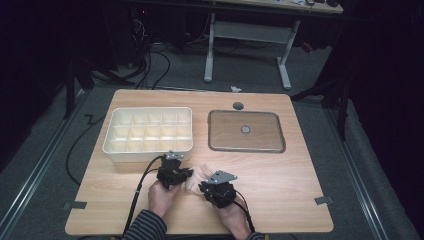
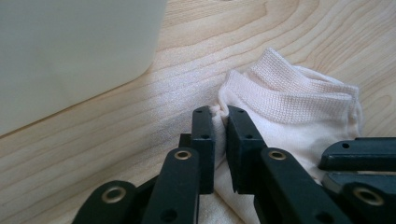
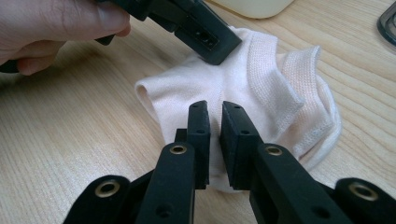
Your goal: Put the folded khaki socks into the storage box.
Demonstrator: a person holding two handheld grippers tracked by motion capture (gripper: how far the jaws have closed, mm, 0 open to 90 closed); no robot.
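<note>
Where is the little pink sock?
The sock lies on the table's near edge in the high view, between both claws, just below the white divided box.

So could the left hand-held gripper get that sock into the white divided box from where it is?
Probably yes. The left hand-held gripper is already pinching the sock, and the box sits open-topped right beside it, with nothing between them. The right hand-held gripper also grips the sock and would likely have to let go or follow.

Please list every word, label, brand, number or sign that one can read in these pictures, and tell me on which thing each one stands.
None: no readable text appears on anything here.
The pale sock, the divided box, the tray and the wooden table are all plain.
The left gripper and right gripper carry screws, no lettering.
</note>
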